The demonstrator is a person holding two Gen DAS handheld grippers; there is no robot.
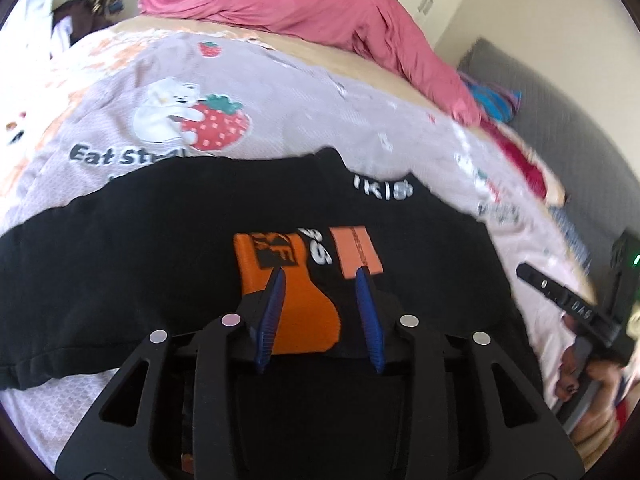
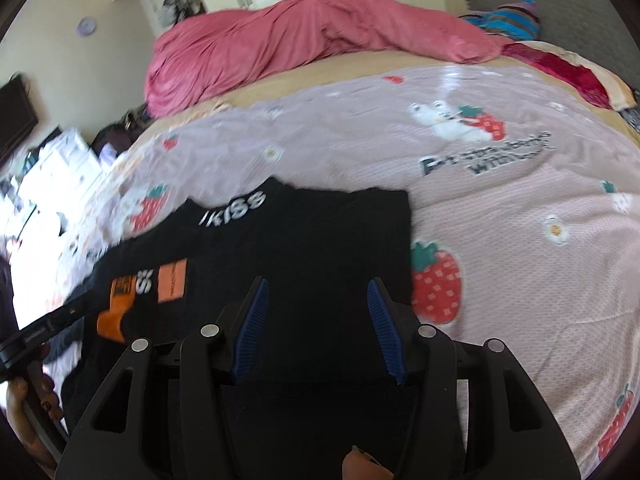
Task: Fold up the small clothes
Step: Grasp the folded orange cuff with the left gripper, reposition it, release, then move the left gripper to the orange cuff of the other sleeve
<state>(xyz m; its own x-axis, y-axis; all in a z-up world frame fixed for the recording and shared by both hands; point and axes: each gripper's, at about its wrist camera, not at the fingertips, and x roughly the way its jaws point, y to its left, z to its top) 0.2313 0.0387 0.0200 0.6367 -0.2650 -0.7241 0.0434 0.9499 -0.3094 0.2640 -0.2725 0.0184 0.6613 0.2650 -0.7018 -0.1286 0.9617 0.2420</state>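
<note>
Lying flat on the bed's pale strawberry-print cover [image 2: 500, 240]: a small black T-shirt [image 2: 312, 240], white "kiss" lettering near its far edge, orange patches printed on its front. Seen from the right wrist as spread with its far edge straight and its right side ending just beside a large printed strawberry [image 2: 436, 288]. Seen from the left wrist as stretching wide across the lower half of the frame, T-shirt [image 1: 120, 260] reaching left almost to the picture's edge, orange print directly ahead.

Left tongs [image 1: 320, 276]: spread apart, blue ribbed pads clear of each other, tips over the orange print, nothing pinched between them. Contact with the cloth: cannot tell. Right tongs [image 2: 316, 286]: spread wider, both pads over plain black fabric, nothing gripped. Contact with the cloth: cannot tell either.

Visible at the right edge of the left wrist view: the other tool's black body, held by a hand [image 1: 592, 380] with dark nail polish. Visible at the left edge of the right wrist view: the left tool's dark bar with a hand [image 2: 28, 408] around it.

Farther back on the bed: a rumpled pink duvet [image 2: 280, 40], a striped cushion [image 2: 508, 20] against a grey headboard [image 2: 560, 0], a red cloth [image 2: 560, 68] near the far right corner. Printed on the cover: a white bear [image 1: 168, 108] hugging a strawberry.
</note>
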